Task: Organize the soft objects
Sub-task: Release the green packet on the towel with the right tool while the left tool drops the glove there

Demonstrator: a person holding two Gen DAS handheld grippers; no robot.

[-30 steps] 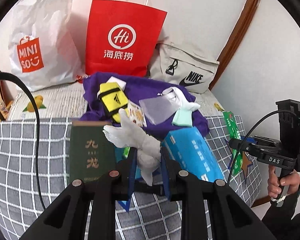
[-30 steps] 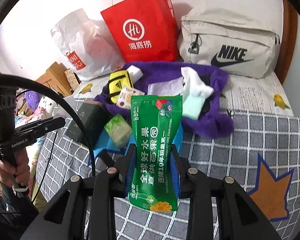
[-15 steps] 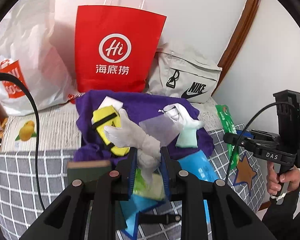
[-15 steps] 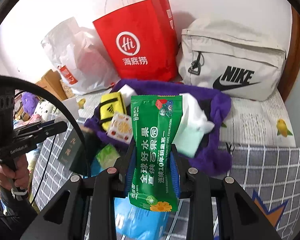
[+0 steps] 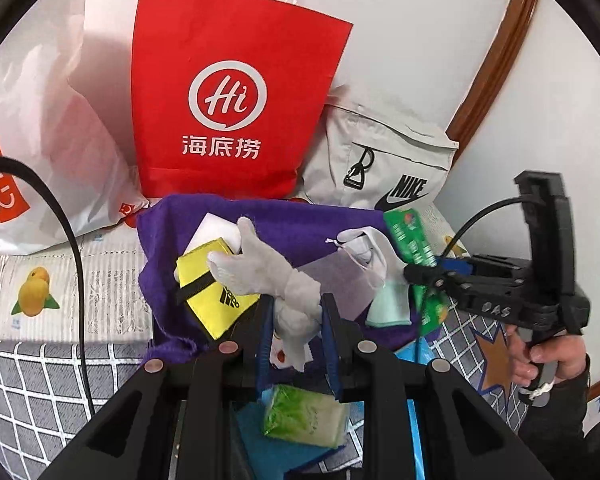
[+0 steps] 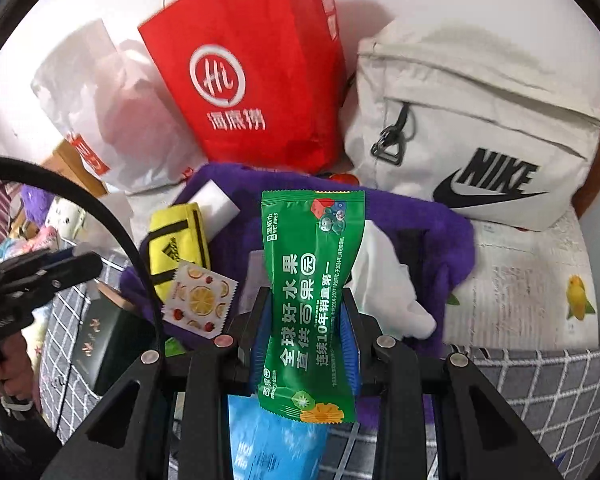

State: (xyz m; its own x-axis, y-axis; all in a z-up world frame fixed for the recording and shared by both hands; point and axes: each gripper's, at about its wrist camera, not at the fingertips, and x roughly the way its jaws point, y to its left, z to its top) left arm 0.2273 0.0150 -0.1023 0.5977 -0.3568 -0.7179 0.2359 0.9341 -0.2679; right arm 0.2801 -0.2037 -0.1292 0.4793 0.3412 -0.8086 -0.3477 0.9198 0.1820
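Observation:
My left gripper [image 5: 296, 304] is shut on a white glove [image 5: 260, 268] and holds it over the purple cloth [image 5: 284, 220]. My right gripper [image 6: 306, 300] is shut on a green wet-wipes pack [image 6: 310, 280], also above the purple cloth [image 6: 432, 224]; the pack also shows in the left wrist view [image 5: 414, 240]. On the cloth lie a yellow pouch [image 5: 208, 284], a white sock [image 6: 384, 276], a mint sock [image 5: 388, 308], a white block [image 6: 220, 200] and a fruit-print sachet [image 6: 200, 300].
A red paper bag [image 5: 228, 92], a white Miniso bag [image 5: 36, 128] and a beige Nike bag [image 6: 480, 128] stand against the wall. A green tissue pack [image 5: 304, 416], a blue pack [image 6: 268, 448] and a dark green box [image 6: 104, 352] lie on the checked blanket [image 5: 32, 392].
Both grippers have moved forward with their loads, from over the checked blanket to above the purple cloth. The bags at the wall look closer.

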